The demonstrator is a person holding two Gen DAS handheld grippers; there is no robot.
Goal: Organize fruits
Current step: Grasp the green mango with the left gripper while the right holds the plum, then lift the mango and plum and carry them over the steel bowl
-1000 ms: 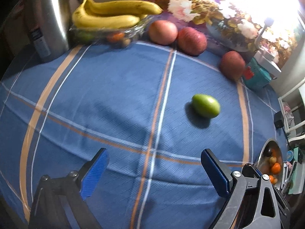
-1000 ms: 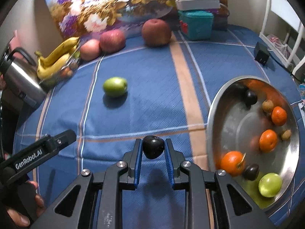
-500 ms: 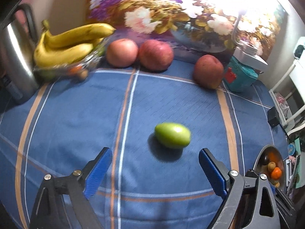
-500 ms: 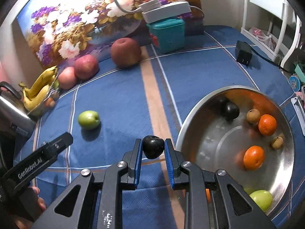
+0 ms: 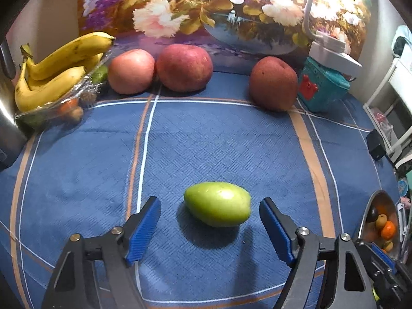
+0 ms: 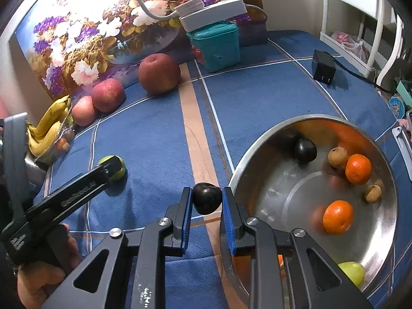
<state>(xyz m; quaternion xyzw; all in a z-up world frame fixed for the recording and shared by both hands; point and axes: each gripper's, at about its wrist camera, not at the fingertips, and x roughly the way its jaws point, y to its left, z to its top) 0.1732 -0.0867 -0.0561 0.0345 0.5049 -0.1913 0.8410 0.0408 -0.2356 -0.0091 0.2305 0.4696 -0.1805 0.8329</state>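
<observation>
A green fruit (image 5: 218,204) lies on the blue cloth between the blue pads of my left gripper (image 5: 209,209). The jaws are closing, with a gap left on each side of the fruit. In the right wrist view the same green fruit (image 6: 119,171) is partly hidden behind the left gripper's arm. My right gripper (image 6: 207,199) is shut on a small dark plum (image 6: 206,197), held above the cloth beside the rim of a steel bowl (image 6: 270,131). The bowl holds oranges, a dark plum, small brown fruits and a green fruit.
Three red apples (image 5: 184,67) and a bunch of bananas (image 5: 60,67) on a wrapped dish line the back by a flower picture. A teal box (image 5: 323,88) with a lamp, a black adapter (image 6: 323,68) and a metal kettle (image 5: 6,118) at the left are nearby.
My left gripper has come forward over the green fruit and its jaws have narrowed around it. My right gripper has shifted with the plum toward the bowl's rim, still shut.
</observation>
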